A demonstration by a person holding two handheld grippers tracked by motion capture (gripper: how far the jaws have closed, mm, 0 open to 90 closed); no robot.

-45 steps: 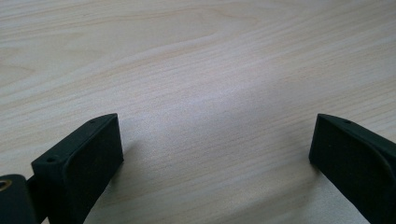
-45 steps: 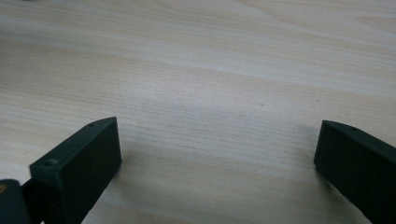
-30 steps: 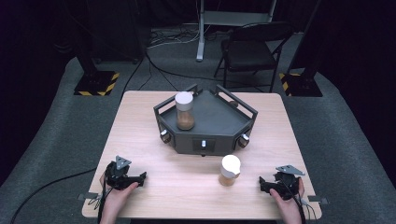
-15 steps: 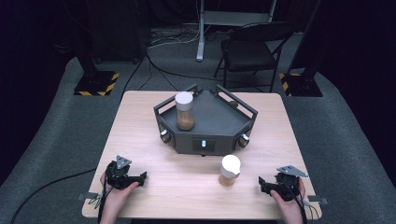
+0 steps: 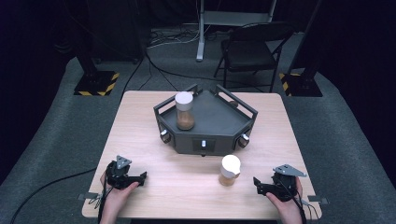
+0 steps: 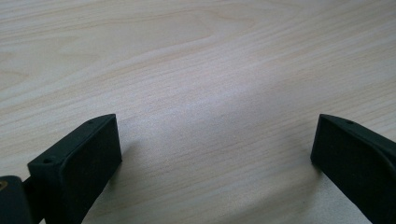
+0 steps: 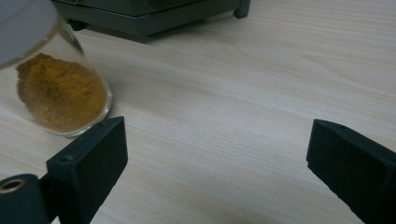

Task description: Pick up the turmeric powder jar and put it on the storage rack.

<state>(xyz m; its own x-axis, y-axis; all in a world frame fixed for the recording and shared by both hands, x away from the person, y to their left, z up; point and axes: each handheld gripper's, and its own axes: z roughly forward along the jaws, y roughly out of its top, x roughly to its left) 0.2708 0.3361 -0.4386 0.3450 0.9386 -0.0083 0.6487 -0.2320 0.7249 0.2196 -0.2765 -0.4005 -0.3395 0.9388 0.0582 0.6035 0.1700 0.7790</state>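
A dark grey angular tray (image 5: 219,126) stands mid-table with a white-lidded glass jar of brown powder (image 5: 184,111) on its left part. A second white-lidded jar with orange-brown powder (image 5: 229,170) stands on the wood in front of the tray; it also appears at the upper left as the jar (image 7: 56,88) in the right gripper view. My right gripper (image 5: 259,185) rests near the table's front right edge, open, just right of that jar. My left gripper (image 5: 140,178) rests at the front left, open, with bare wood between its jaws (image 6: 215,140).
The light wooden table (image 5: 140,135) has free surface left and right of the tray. The tray's front edge (image 7: 154,21) shows at the top of the right gripper view. A folding chair (image 5: 252,46) and stand bases sit on the floor beyond the table.
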